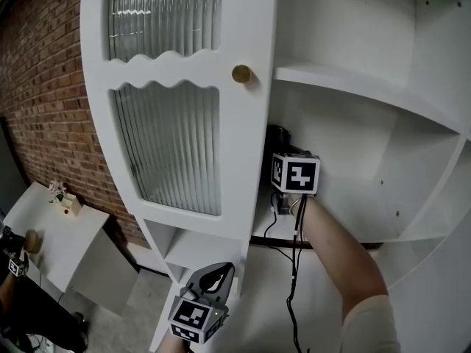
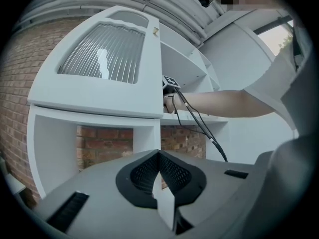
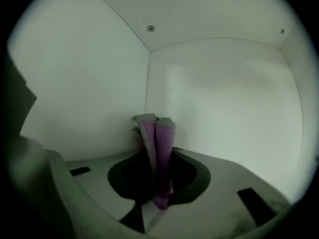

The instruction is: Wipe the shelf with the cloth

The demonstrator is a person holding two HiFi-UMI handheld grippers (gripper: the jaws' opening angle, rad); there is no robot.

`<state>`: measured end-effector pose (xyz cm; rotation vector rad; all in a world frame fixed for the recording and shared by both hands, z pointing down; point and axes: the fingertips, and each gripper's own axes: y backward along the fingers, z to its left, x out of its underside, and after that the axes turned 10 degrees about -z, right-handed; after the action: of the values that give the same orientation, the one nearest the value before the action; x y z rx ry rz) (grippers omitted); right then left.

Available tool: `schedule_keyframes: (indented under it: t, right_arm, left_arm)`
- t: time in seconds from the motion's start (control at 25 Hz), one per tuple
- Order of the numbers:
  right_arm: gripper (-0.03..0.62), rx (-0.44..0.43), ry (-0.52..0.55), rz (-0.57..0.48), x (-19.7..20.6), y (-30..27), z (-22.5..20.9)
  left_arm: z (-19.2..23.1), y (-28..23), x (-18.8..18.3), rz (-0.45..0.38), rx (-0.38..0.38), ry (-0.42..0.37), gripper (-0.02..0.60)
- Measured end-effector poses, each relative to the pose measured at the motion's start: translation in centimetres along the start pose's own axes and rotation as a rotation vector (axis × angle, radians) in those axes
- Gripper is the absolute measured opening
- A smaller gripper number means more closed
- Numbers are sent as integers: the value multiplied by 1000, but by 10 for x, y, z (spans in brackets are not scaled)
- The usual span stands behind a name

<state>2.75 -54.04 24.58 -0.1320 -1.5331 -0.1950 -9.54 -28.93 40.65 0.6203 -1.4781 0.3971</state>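
Observation:
My right gripper (image 1: pixel 280 147) reaches into the white cabinet's middle compartment, above the shelf (image 1: pixel 331 240); its marker cube (image 1: pixel 296 173) faces me. In the right gripper view the right gripper (image 3: pixel 157 128) is shut on a purple cloth (image 3: pixel 160 148), which stands folded between the jaws and points at the compartment's inner back corner (image 3: pixel 149 78). The shelf surface beneath is hidden by the gripper body. My left gripper (image 1: pixel 213 276) hangs low outside the cabinet, away from the shelf. The left gripper (image 2: pixel 159 157) has its jaws together with nothing between them.
The ribbed-glass cabinet door (image 1: pixel 173 131) with a brass knob (image 1: pixel 241 73) stands open left of the compartment. Another shelf (image 1: pixel 353 81) sits above. A black cable (image 1: pixel 294 278) trails from my right arm. Further left are a brick wall (image 1: pixel 44 87) and a small white table (image 1: pixel 51 234).

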Motion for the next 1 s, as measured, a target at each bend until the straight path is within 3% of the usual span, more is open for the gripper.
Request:
schedule_keyframes:
  t: [0.44, 1.0]
  right_arm:
    - [86, 35, -19, 9, 3, 4, -28]
    - [87, 114, -32, 16, 3, 45, -125]
  left_arm:
    - [-10, -7, 3, 13, 13, -9, 12]
    - [-63, -28, 5, 24, 54, -19, 12]
